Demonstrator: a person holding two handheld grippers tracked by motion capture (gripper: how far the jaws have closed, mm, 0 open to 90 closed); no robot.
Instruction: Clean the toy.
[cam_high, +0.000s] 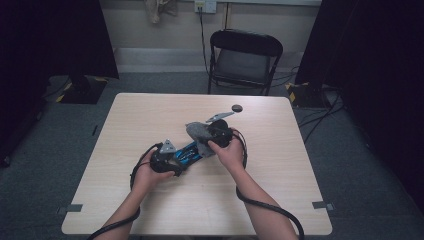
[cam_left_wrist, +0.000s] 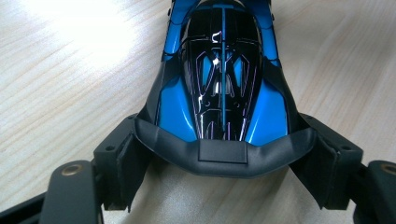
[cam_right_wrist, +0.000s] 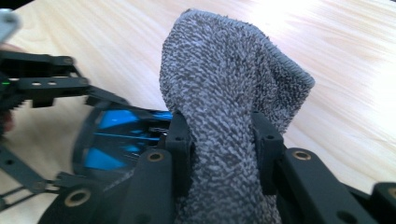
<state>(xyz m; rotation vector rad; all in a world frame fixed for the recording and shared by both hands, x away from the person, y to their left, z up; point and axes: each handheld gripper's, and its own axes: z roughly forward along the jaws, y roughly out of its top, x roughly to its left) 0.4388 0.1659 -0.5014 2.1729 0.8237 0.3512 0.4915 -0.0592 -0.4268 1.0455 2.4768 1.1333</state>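
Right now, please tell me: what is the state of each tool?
Left tool: closed on the rear of the blue toy car.
Right tool: closed on the grey cloth.

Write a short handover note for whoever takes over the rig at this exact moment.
Left gripper: jaws wide around the rear wing of the blue and black toy car, pads against its sides, steadying it on the table.
Right gripper: shut on a bunched grey cloth, held over the car's other end, beside the blue bodywork.
Also on the table: a small dark round piece toward the far edge, untouched.
Done: car gripped, cloth picked up and brought to the car.
Left: wiping appears to be the job; how much of the body is wiped cannot be told. Afterwards set down cloth and car.
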